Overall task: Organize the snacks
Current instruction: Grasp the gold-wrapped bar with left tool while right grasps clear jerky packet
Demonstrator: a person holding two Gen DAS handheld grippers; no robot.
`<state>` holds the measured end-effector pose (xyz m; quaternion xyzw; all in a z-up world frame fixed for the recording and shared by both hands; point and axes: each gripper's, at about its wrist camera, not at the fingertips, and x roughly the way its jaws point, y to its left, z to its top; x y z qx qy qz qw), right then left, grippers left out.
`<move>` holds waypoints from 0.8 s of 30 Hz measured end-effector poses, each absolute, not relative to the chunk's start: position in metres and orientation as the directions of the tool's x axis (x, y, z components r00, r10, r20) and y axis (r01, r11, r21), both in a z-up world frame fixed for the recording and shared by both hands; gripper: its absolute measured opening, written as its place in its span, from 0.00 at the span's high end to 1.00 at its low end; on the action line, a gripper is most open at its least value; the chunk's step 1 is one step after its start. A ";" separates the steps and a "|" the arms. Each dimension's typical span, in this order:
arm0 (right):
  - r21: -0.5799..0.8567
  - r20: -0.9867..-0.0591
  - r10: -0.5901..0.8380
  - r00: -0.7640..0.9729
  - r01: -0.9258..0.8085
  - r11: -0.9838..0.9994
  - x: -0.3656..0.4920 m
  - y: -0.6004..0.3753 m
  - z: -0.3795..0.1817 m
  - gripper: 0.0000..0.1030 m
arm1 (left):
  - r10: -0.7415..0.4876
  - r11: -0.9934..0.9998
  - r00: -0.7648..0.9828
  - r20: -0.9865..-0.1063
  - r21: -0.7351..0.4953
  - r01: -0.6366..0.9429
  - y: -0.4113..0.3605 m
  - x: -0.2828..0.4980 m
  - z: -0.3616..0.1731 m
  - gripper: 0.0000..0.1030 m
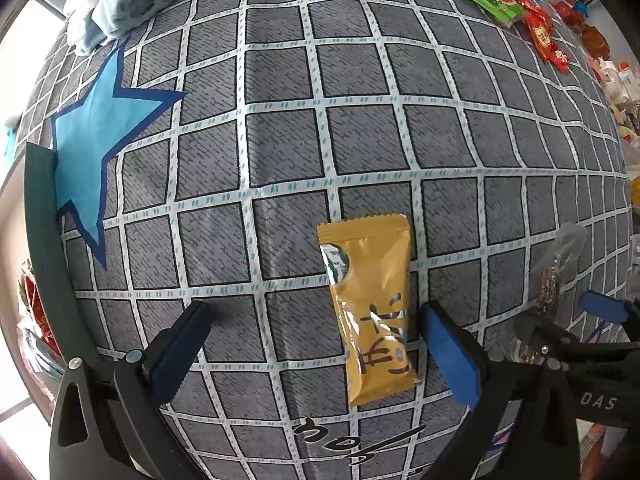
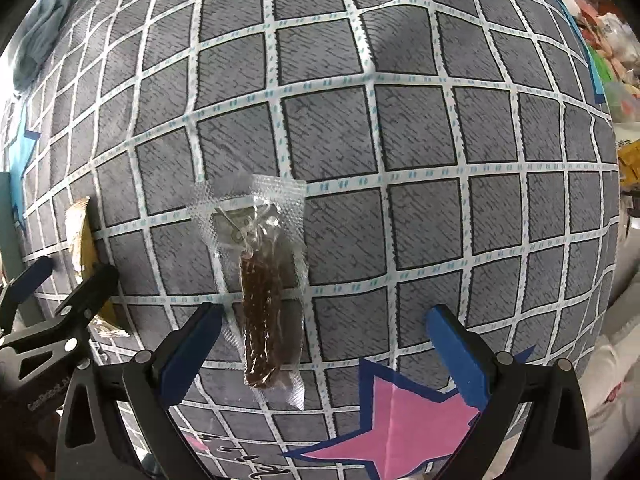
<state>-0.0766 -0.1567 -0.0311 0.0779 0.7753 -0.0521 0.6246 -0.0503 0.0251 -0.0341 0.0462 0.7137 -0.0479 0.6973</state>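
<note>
Both grippers point down at the grey checked cloth [image 1: 280,152]. The left gripper [image 1: 316,344] has its fingers spread wide, the gold snack packet [image 1: 370,308] lying loose between them near the right finger. The right gripper [image 2: 324,340] is likewise spread, over a clear-wrapped brown snack stick [image 2: 264,312] lying flat.

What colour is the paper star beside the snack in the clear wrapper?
The paper star is pink with a dark blue border, best seen in the right wrist view.
</note>
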 end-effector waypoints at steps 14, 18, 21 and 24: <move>0.012 -0.984 0.044 -0.173 0.177 0.984 -0.086 -0.152 -0.025 0.00 | 0.010 0.991 -0.022 -1.000 0.007 0.131 0.023 -0.052 -0.034 0.00; 0.013 -0.980 0.048 -0.192 0.181 0.983 -0.086 -0.151 -0.025 0.00 | 0.018 0.992 -0.082 -0.996 0.008 0.126 0.021 -0.046 -0.036 0.00; 0.020 -0.979 0.057 -0.193 0.186 0.982 -0.083 -0.155 -0.023 0.04 | 0.015 0.988 -0.088 -0.996 0.001 0.156 0.018 -0.048 -0.034 0.05; 0.014 -0.985 0.038 -0.171 0.137 0.990 -0.082 -0.148 -0.011 0.29 | 0.005 0.980 -0.067 -0.998 -0.008 0.198 0.009 -0.053 -0.026 0.19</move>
